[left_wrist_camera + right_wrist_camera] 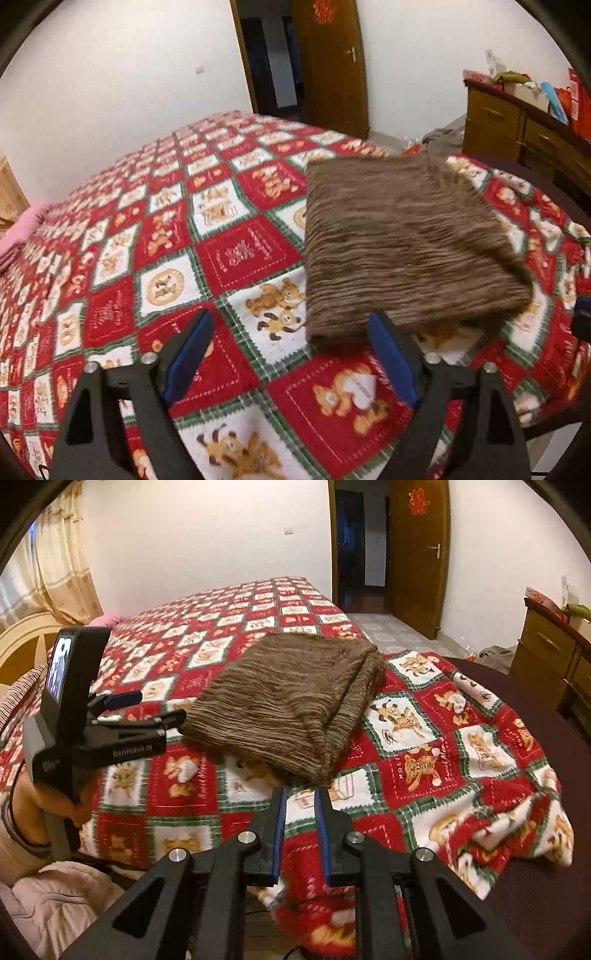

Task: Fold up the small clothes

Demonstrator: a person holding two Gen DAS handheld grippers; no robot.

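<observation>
Brown ribbed knit garment [402, 243] folded into a soft rectangle on the fleecy red-and-white checked bedspread [207, 236], left gripper [291, 332] jaws wide apart beside it, right gripper [301, 805] jaws nearly together, empty

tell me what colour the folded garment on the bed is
Streaky brown knit with lighter tan lines: the folded garment, clearest in the right wrist view.

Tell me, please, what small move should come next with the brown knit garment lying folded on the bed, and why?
Probably draw both grippers back: the brown knit garment already lies as a compact folded stack on the quilt. The left gripper is open and empty beside it; the right gripper, nearly shut, holds nothing.
</observation>
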